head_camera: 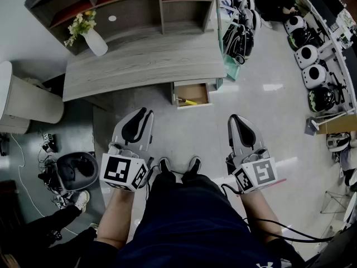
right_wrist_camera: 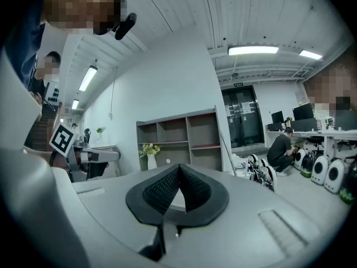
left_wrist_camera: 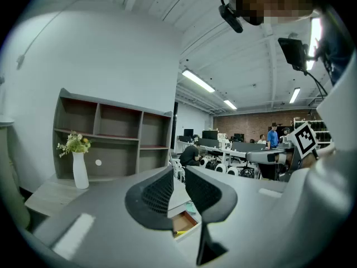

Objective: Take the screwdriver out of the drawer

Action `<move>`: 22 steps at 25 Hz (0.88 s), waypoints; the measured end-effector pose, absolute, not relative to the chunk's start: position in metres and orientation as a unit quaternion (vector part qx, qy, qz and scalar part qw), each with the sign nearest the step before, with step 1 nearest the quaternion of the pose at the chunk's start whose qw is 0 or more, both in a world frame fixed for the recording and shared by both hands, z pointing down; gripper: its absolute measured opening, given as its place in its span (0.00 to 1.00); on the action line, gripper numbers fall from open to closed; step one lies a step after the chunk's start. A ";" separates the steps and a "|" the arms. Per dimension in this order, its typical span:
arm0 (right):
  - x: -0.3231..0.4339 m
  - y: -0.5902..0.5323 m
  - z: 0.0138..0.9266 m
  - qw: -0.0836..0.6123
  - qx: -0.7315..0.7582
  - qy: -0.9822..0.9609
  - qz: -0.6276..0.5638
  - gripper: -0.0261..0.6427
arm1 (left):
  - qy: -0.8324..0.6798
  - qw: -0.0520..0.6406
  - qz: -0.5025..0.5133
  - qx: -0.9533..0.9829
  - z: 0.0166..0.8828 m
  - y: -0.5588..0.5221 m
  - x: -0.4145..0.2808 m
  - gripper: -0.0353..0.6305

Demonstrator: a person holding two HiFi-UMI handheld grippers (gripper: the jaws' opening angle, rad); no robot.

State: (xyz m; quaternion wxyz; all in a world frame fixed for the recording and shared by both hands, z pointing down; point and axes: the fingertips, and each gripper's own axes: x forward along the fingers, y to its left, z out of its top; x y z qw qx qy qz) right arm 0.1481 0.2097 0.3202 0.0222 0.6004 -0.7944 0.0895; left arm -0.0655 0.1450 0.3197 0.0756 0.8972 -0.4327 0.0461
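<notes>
I stand a few steps back from the table (head_camera: 139, 66), both tools held out in front of me and aimed roughly at its front edge. From here neither one is near the work yet.

The drawer (head_camera: 198, 92) under the right end of the table is pulled out, so its inside is open to view from above. The screwdriver (head_camera: 188, 101), with its yellow handle, lies near the drawer's front edge, untouched and well apart from both tools. With the drawer out like this, I judge there is nothing to open first; the job is a reach and a lift.

My left tool (head_camera: 146, 115) has its jaws a narrow slit apart with nothing between them, and through that slit I can see the drawer. My right tool (head_camera: 234, 119) is pressed fully together and holds nothing. It lines up closer to the drawer, so I would probably use it, and it has to spread before it can take the handle.

A vase (head_camera: 96, 42) of flowers and a shelf unit (head_camera: 128, 7) stand on the table, clear of the drawer.
</notes>
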 end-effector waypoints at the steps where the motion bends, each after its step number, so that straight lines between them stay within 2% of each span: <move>1: 0.150 0.210 0.321 0.022 0.598 -0.796 0.090 0.05 | -0.434 0.074 0.046 0.896 0.320 0.146 -0.064 0.15; 12: 0.189 0.195 0.338 0.003 0.584 -0.804 0.111 0.05 | -0.471 0.072 0.061 0.877 0.331 0.159 -0.045 0.15; 22: 0.185 0.143 0.419 0.130 0.534 -0.831 0.088 0.05 | -0.487 0.100 0.093 0.863 0.376 0.131 -0.056 0.15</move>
